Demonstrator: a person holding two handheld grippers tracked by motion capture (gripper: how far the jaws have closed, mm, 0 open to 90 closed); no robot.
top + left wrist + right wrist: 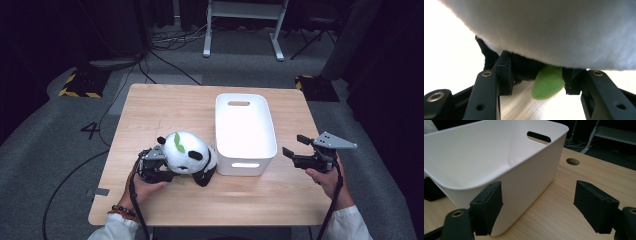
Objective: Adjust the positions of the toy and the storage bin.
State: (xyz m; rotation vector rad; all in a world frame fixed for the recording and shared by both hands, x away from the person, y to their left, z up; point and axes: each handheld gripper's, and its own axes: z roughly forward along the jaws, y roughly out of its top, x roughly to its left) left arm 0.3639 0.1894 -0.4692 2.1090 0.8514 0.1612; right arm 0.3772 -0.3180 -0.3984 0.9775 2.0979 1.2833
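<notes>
A black and white panda plush [187, 152] with a green leaf on its head sits at the table's front left, next to a white plastic bin [245, 167]. My left gripper [156, 169] is pressed in at the panda's left side. In the left gripper view its jaws [539, 80] close on the plush's black lower fur [524, 67], with a green felt leaf [548, 85] between them and the white body [549, 32] above. My right gripper [295, 145] hovers open just right of the bin, and in its own view [537, 205] the bin's wall [524, 177] stands before the left jaw.
The wooden table [165, 110] has bare room at the back left and along the front. A round hole [572, 161] is in the tabletop beyond the bin. Cables and a desk frame [245, 15] lie on the floor behind.
</notes>
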